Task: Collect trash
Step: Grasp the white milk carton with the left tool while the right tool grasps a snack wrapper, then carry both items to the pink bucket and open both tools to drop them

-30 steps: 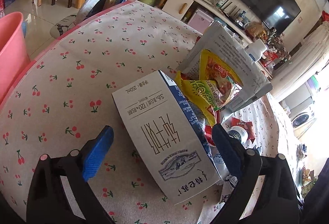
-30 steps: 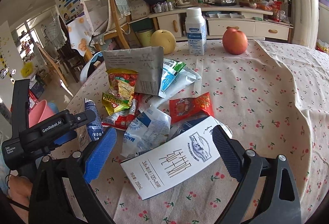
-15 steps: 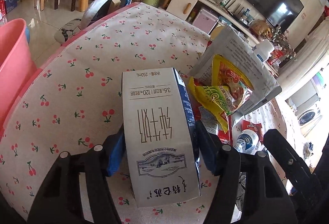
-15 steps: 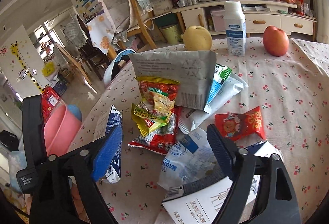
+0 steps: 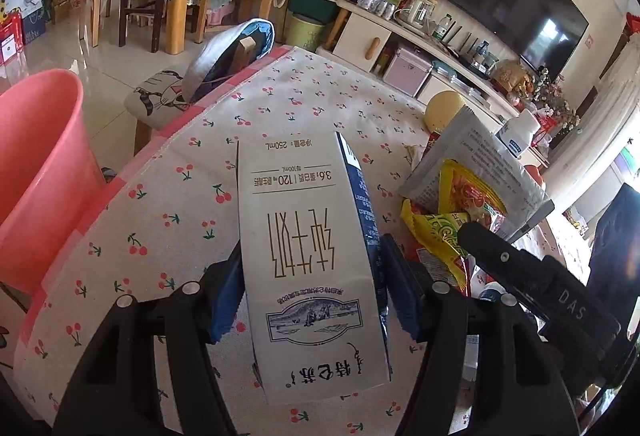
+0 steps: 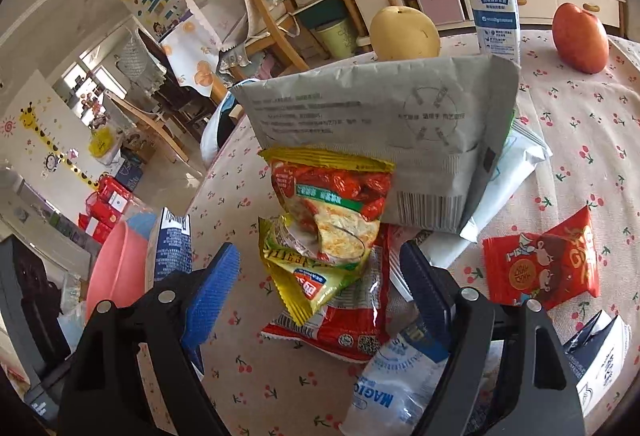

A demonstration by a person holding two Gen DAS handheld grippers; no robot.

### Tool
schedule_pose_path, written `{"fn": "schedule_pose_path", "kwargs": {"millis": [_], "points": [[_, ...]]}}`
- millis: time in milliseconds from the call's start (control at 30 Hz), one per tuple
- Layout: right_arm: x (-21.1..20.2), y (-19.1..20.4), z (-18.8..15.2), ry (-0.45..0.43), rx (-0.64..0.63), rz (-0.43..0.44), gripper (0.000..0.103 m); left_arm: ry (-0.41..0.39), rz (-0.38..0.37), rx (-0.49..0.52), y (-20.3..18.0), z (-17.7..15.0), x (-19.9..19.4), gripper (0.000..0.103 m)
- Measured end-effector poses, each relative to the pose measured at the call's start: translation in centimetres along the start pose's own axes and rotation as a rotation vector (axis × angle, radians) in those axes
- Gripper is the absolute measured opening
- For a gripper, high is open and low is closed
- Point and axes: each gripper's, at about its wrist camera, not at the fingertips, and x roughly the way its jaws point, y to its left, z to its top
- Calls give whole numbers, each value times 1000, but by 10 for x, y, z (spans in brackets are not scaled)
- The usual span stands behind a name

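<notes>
The left hand-held gripper (image 5: 310, 300) is clamped on a white milk carton (image 5: 310, 236), its blue pads pressed to the carton's two sides, and the carton stands clear of the desk (image 5: 160, 196) in the middle of the left wrist view. A pink bucket (image 5: 36, 172) sits on the floor off the desk's edge at about nine o'clock in that view, and I judge it to be where the trash goes; nothing can be seen inside it from here. The right hand-held gripper (image 6: 316, 284) has its jaws apart and holds nothing, hanging over a yellow snack wrapper (image 6: 316, 264) that lies on a red wrapper (image 6: 344, 324). So the job looks barely begun: one carton is lifted, and most of the litter is left. That includes a grey paper bag (image 6: 380, 124) at twelve o'clock of the pile, a small red packet (image 6: 544, 268) at three o'clock, and a clear plastic bag (image 6: 392, 392) at five o'clock. A pear (image 6: 404, 32), an apple (image 6: 580, 36) and a white bottle (image 6: 494, 4) stand at the far edge and seem not to be trash. The desk wears a white cloth with a cherry print; around it is a living room with wooden chairs, a low cabinet and a dark television.
</notes>
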Motion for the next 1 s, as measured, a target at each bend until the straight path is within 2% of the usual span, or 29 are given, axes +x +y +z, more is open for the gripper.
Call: {"fn": "schedule_pose_path", "kwargs": {"millis": [100, 167, 233, 400, 567, 633, 833, 1000], "points": [[5, 3, 3, -18, 1, -5, 82, -3, 4, 13, 1, 1, 1, 65], [9, 4, 2, -26, -5, -24, 73, -2, 4, 13, 2, 1, 2, 65], [10, 4, 0, -27, -21, -44, 56, -4, -1, 14, 2, 1, 1, 65], [6, -1, -3, -45, -15, -37, 42, -7, 0, 16, 2, 1, -1, 65], [-4, 12, -8, -71, -87, -75, 31, -27, 6, 10, 7, 2, -6, 65], [-7, 15, -9, -79, -94, -77, 21, -35, 5, 3, 9, 4, -8, 65], [-19, 27, -10, -111, -134, -106, 17, -79, 5, 1, 13, 8, -20, 65], [-34, 44, -11, -140, -151, -86, 17, -113, -2, -14, 21, 13, -31, 65]]}}
